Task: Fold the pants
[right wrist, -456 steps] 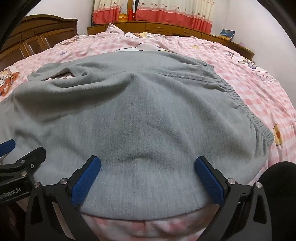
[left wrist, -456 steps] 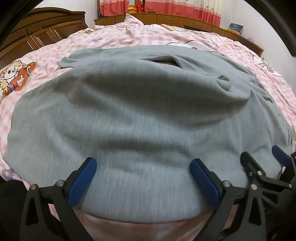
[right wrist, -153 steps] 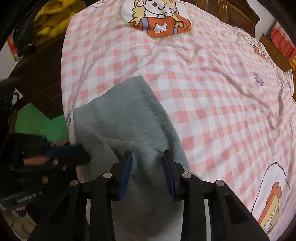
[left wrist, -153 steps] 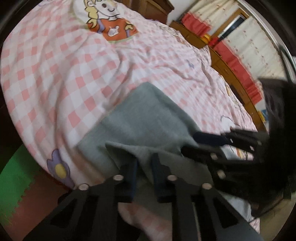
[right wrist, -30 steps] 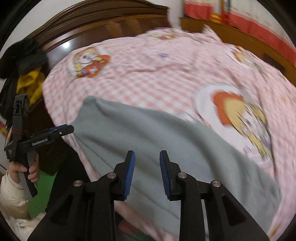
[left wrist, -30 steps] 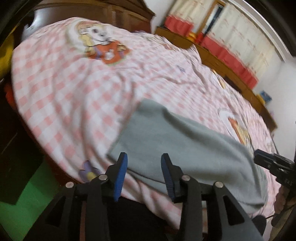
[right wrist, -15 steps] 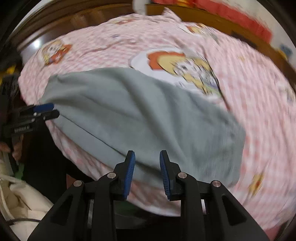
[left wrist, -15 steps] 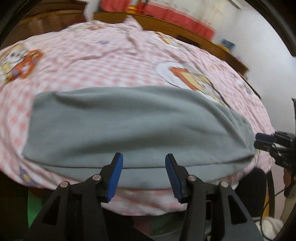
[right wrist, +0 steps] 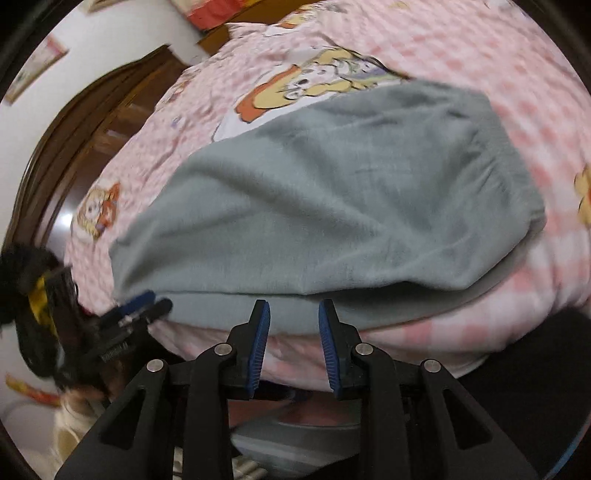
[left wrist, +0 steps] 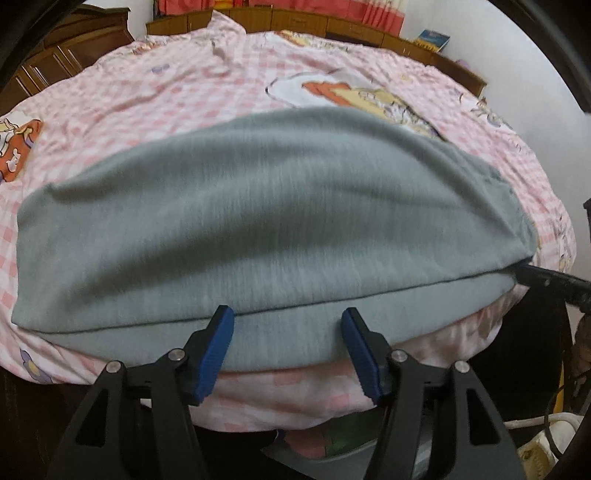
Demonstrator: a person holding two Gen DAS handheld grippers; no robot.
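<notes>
The grey pants (left wrist: 266, 221) lie folded lengthwise in a long band along the near edge of the pink checked bed (left wrist: 221, 74). The folded top layer's edge runs just beyond my fingers. My left gripper (left wrist: 287, 347) is open and empty, just short of the pants' near edge at mid-length. The pants also show in the right wrist view (right wrist: 332, 206), waistband end to the right. My right gripper (right wrist: 294, 339) is open a little and empty, just short of their near edge. The left gripper shows in the right wrist view (right wrist: 144, 304), at the left end of the pants.
A dark wooden headboard (right wrist: 74, 140) stands to the left in the right wrist view. A wooden cabinet row (left wrist: 314, 22) with red curtains runs behind the bed. The right gripper's tip (left wrist: 546, 280) shows at the pants' right end. Floor clutter lies below the bed edge.
Both grippers have swung round to face the folded pants from the near bed edge. The left gripper's jaws have opened wider. The pants have not moved.
</notes>
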